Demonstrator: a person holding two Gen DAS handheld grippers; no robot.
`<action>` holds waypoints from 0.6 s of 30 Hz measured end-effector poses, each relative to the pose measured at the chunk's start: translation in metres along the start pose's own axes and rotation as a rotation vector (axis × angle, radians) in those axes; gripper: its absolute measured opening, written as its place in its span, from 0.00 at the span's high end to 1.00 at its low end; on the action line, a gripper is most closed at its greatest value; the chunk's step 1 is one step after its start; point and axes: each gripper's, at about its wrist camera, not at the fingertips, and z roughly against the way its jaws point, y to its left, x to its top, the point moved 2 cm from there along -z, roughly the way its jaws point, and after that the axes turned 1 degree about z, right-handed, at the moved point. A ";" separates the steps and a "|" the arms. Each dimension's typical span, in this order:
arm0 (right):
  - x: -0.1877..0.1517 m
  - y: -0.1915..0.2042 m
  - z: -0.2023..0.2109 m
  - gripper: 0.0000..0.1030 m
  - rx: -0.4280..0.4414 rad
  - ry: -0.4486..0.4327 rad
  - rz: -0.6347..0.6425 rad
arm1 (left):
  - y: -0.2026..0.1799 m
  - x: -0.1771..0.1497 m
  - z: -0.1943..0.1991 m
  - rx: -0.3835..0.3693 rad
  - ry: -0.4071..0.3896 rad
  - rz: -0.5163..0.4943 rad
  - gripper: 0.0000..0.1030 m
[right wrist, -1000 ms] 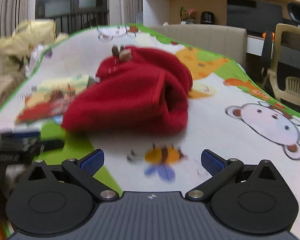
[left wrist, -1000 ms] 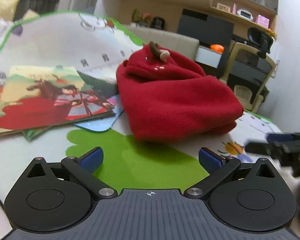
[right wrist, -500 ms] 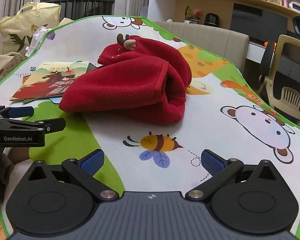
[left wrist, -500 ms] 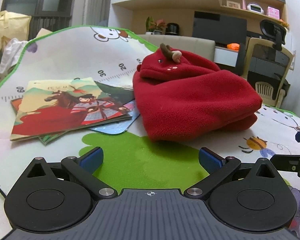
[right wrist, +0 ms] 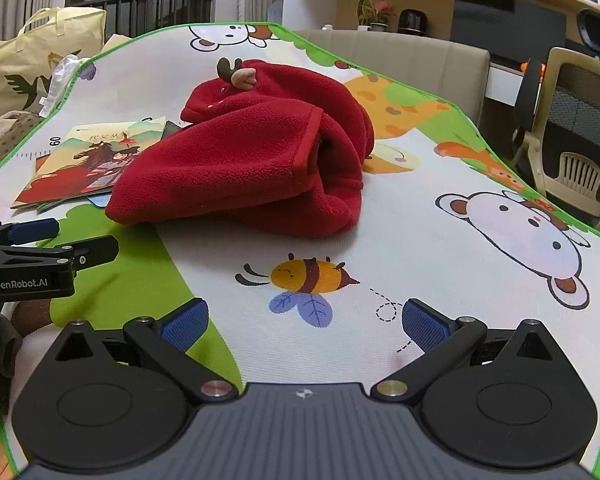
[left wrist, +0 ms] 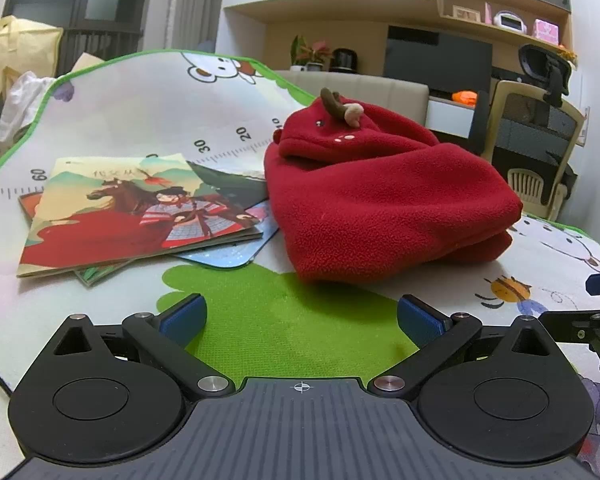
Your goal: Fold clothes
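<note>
A red fleece hooded garment (left wrist: 380, 196) with small brown antlers lies folded into a thick bundle on the cartoon play mat (left wrist: 284, 320). The right wrist view shows the same garment (right wrist: 252, 164) from its open hem side. My left gripper (left wrist: 302, 316) is open and empty, a short way in front of the bundle over the green patch. My right gripper (right wrist: 305, 322) is open too, holding nothing, hovering over the bee drawing nearer than the garment. Each gripper shows at the edge of the other's view: the left gripper (right wrist: 36, 256), the right gripper (left wrist: 592, 312).
A stack of picture books (left wrist: 128, 216) lies left of the garment, partly under it. A yellow bag (right wrist: 40, 60) and loose cloth sit beyond the mat's left edge. A beige bench (right wrist: 400, 52), chairs (left wrist: 536, 152) and shelves stand behind the mat.
Both grippers have drawn back a little from the folded garment and steadied; the views now show more of the mat. The garment and books have not moved.
</note>
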 end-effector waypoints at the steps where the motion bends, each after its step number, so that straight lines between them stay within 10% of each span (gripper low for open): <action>1: 0.000 0.000 0.000 0.00 0.000 0.000 0.000 | 0.000 0.000 0.000 0.000 0.000 0.000 0.00; 18: -0.001 -0.002 0.000 0.00 0.001 -0.001 -0.001 | 0.004 0.001 -0.001 -0.006 0.004 0.000 0.00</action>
